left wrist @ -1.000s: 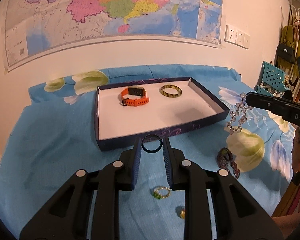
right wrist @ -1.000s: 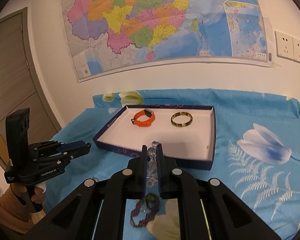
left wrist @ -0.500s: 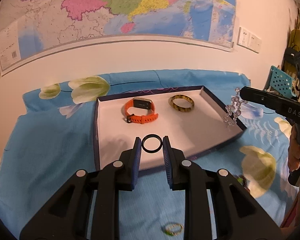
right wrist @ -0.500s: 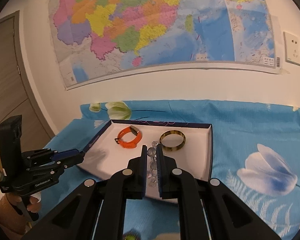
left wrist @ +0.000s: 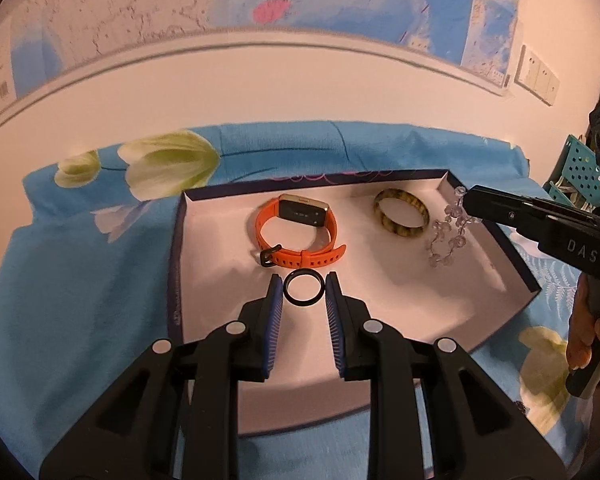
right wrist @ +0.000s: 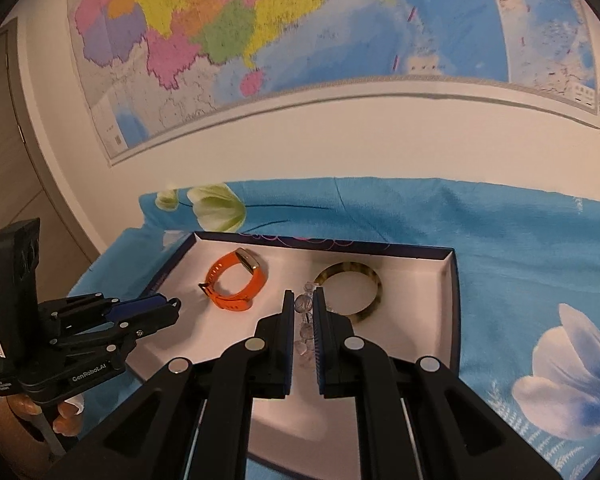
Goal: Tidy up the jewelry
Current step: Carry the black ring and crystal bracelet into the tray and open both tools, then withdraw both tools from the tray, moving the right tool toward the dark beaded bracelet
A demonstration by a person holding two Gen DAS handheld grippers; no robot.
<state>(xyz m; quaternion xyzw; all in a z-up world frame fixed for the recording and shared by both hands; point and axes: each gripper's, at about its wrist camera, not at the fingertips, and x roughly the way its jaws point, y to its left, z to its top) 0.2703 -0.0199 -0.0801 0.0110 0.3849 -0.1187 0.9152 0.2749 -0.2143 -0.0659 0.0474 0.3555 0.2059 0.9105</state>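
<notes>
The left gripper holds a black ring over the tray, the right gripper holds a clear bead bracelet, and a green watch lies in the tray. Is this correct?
One detail is wrong: the watch in the tray is orange, not green, as the left wrist view shows. The left gripper does hold the black ring, and the right gripper the clear bead bracelet.

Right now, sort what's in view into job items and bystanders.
Job: black ring in left gripper; clear bead bracelet in right gripper; tray; orange watch; tortoiseshell bangle.
Bystanders: wall map; floral cloth; wall sockets.
</notes>
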